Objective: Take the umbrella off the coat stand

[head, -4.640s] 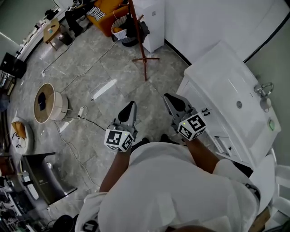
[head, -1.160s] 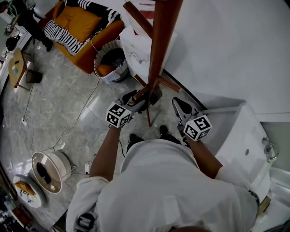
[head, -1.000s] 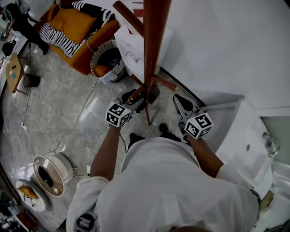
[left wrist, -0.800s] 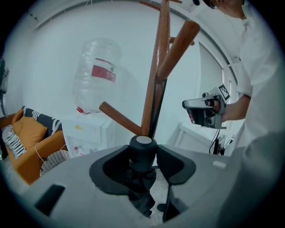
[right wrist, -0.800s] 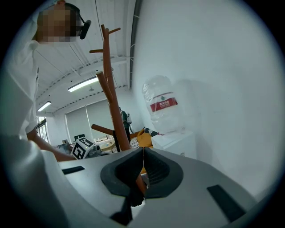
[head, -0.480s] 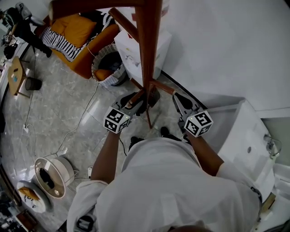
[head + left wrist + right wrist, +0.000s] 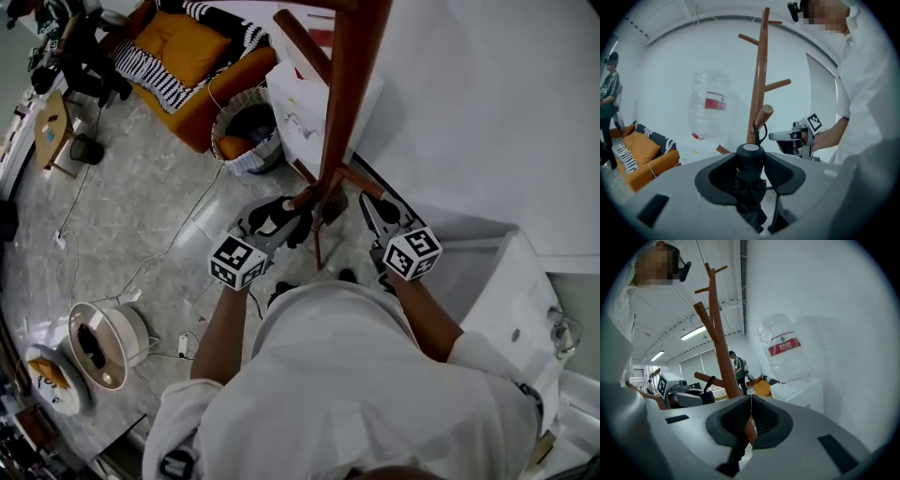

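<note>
A brown wooden coat stand [image 7: 349,103] rises just ahead of me. My left gripper [image 7: 298,208] is shut on the handle of a black folded umbrella [image 7: 279,218], whose body hangs below the jaws. In the left gripper view the round handle [image 7: 750,161] sits pinched between the pads, and its black strap [image 7: 758,133] loops at a short peg [image 7: 763,116] of the stand [image 7: 758,79]. My right gripper [image 7: 372,210] hovers on the other side of the pole [image 7: 719,333]. Its tips [image 7: 750,399] meet, with nothing held between them.
A white water dispenser [image 7: 314,103] with a large bottle [image 7: 708,105] stands behind the stand against the wall. A woven bin [image 7: 248,136] and an orange sofa [image 7: 187,47] lie to the left. A white counter [image 7: 506,291] is at my right. Cables cross the floor.
The left gripper has closed on the umbrella handle and lifted it toward the peg's tip. The right gripper has shifted slightly beside the pole.
</note>
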Demonstrator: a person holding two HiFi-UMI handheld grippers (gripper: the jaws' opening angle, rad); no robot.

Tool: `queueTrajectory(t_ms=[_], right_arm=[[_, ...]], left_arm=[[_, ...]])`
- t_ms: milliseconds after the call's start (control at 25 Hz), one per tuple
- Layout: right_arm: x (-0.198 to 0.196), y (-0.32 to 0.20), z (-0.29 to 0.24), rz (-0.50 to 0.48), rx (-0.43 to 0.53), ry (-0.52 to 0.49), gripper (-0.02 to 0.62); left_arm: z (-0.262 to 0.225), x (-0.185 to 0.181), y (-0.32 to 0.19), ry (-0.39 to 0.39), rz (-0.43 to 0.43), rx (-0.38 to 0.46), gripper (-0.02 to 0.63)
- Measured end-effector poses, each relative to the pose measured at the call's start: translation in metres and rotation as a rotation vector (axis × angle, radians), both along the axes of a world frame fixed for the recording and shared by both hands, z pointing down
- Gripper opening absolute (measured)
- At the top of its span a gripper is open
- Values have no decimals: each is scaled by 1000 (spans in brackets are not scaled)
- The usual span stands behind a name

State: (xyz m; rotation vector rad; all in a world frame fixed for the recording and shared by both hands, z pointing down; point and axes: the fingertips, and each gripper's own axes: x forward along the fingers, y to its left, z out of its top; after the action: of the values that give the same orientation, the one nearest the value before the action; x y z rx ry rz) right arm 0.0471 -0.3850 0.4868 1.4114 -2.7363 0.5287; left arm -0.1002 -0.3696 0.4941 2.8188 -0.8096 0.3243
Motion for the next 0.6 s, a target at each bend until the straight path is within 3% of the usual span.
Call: queueTrajectory(t_ms=[600], right_arm=[[-33,-13,3,-85,22,-16,14]], left_arm=[[-45,-57,28,58,-147,71,193]])
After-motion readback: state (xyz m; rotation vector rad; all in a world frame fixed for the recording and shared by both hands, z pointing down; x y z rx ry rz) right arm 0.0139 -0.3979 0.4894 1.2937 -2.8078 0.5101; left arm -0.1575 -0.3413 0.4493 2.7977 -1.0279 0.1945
